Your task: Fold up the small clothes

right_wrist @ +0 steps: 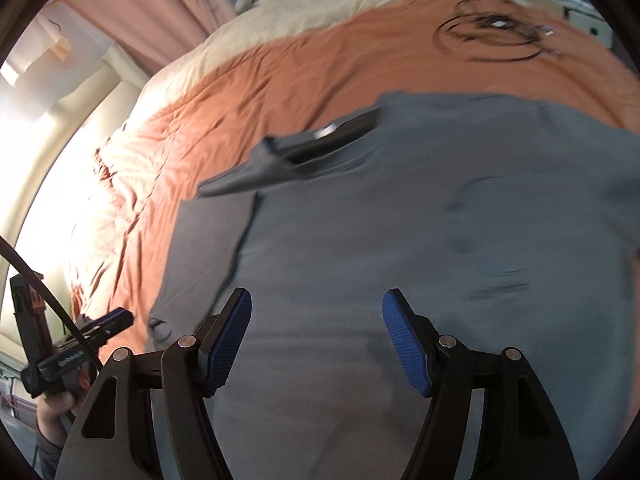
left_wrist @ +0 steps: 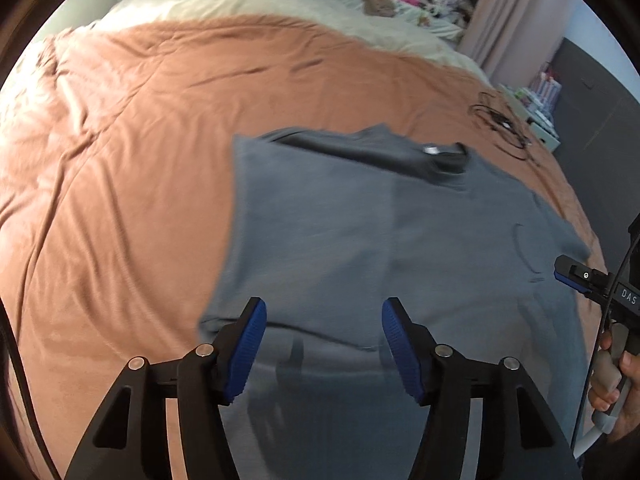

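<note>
Both grippers hang above the near part of the grey t-shirt (left_wrist: 360,240), the left gripper (left_wrist: 324,344) and the right gripper (right_wrist: 316,336) each with fingers wide apart and holding nothing. Further away, the shirt lies flat on the orange blanket (left_wrist: 140,140), one side folded inward. Beyond its collar, a black cable (right_wrist: 492,36) is coiled on the blanket.

Only thing I can read is "DAS" in white on the right tongs (left_wrist: 576,276)' black body.

Both wrist cameras are looking down close over the grey t-shirt (left_wrist: 360,240) (right_wrist: 400,220), facing the pillows. The two views are sharing the shirt, the orange bedspread (left_wrist: 140,140) (right_wrist: 280,72) and the coiled black cable (left_wrist: 500,124) (right_wrist: 492,36).
</note>
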